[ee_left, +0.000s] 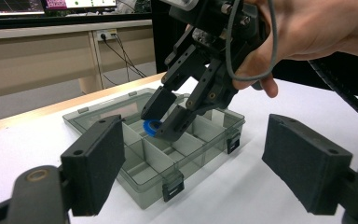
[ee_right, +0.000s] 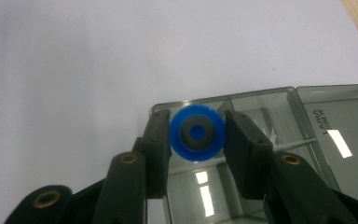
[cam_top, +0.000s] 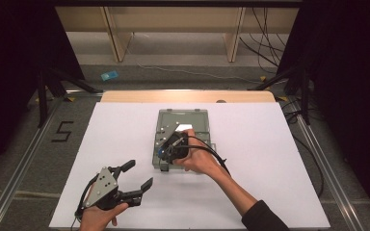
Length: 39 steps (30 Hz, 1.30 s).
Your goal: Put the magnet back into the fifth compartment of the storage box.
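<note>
A round blue plastic disc with a dark grey ring and a blue centre [ee_right: 196, 133] is clamped between the two black jaws of the right gripper [ee_right: 196, 140], one pad pressed against each side of its rim. The disc is held above a smoky grey translucent plastic organiser box with divider walls [ee_right: 279, 100], over a compartment at the box's corner, just inside its wall; whether the disc touches the compartment floor cannot be told. In the left gripper view the same disc [ee_left: 152, 126] is seen between the tips of the right gripper [ee_left: 164, 122], which is tilted down into the box [ee_left: 200, 140] from above and is carried by a hand [ee_left: 307, 28] around its body. The box's hinged lid [ee_left: 98, 112] is laid open flat behind the compartments, and small dark latches are seen on the box's front wall.

In the high view the box [cam_top: 200, 118] is seen near the middle of a white table surface [cam_top: 270, 144], with the right gripper [cam_top: 166, 153] over its near left part. The left gripper [cam_top: 137, 175] is held well apart from the box, nearer the table's front edge and to the box's left; its jaws are spread wide with nothing between them. From its own camera, its two black foam-faced pads [ee_left: 95, 161] are seen far apart, with the box framed between them in the distance.
</note>
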### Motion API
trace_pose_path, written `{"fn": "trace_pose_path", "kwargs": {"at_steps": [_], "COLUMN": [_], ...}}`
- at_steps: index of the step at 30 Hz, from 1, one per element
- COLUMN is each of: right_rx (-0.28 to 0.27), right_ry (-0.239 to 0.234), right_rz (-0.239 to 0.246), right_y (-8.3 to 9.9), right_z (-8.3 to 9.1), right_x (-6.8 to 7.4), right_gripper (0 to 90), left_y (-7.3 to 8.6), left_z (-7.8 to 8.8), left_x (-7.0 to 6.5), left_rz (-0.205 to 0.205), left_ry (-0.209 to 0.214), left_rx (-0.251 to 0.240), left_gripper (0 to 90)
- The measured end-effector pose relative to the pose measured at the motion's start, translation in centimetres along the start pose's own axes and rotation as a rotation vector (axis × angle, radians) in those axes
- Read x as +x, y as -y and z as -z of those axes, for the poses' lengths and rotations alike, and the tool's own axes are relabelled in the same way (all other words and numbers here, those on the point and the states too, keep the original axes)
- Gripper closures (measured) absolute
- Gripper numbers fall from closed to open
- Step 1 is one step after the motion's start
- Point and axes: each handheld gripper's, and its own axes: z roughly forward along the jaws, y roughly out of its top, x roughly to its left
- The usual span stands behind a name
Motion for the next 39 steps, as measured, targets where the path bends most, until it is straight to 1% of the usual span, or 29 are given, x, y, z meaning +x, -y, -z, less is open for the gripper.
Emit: {"fn": "trace_pose_path", "kwargs": {"at_steps": [4, 8, 9, 15, 24, 28, 30, 31, 34, 39], "right_rx": [0.007, 0.004, 0.002, 0.009, 0.012, 0.021, 0.037, 0.038, 0.041, 0.057], "right_ry": [-0.002, -0.001, -0.002, -0.004, -0.001, -0.005, -0.011, -0.014, -0.01, -0.02], "right_rz": [0.0, -0.004, -0.007, -0.015, -0.028, -0.026, -0.023, -0.021, -0.02, -0.023], "right_y": [-0.1, -0.2, -0.3, -0.2, -0.1, -0.1, -0.2, -0.1, -0.1, -0.1], "right_z": [-0.5, -0.8, -0.9, -1.4, -1.8, -2.1, -2.4, -2.5, -2.7, -3.2], "right_x": [0.0, -0.1, -0.2, -0.5, -0.9, -1.0, -0.9, -0.9, -0.9, -0.9], "right_gripper": [62.4, 62.4, 62.4, 62.4, 62.4, 62.3, 62.3, 62.3, 62.2, 60.7], "left_y": [0.0, 0.0, 0.0, 0.0, 0.0, 0.0, 0.0, 0.0, 0.0, 0.0], "left_z": [0.1, 0.0, 0.1, 0.1, 0.0, 0.0, 0.0, 0.1, 0.1, 0.0], "left_x": [0.0, 0.0, 0.0, 0.0, 0.0, 0.0, 0.0, 0.0, 0.0, 0.1], "left_rz": [-0.001, 0.001, 0.0, 0.001, 0.002, 0.002, 0.003, 0.002, 0.002, -0.002], "left_ry": [-0.005, 0.0, -0.005, -0.005, 0.001, -0.001, 0.001, -0.005, -0.004, 0.0], "left_rx": [0.008, 0.001, 0.009, 0.009, 0.0, 0.003, 0.001, 0.01, 0.009, 0.004], "left_gripper": [20.0, 20.0, 20.0, 20.0, 20.0, 20.0, 19.9, 20.0, 20.0, 20.0]}}
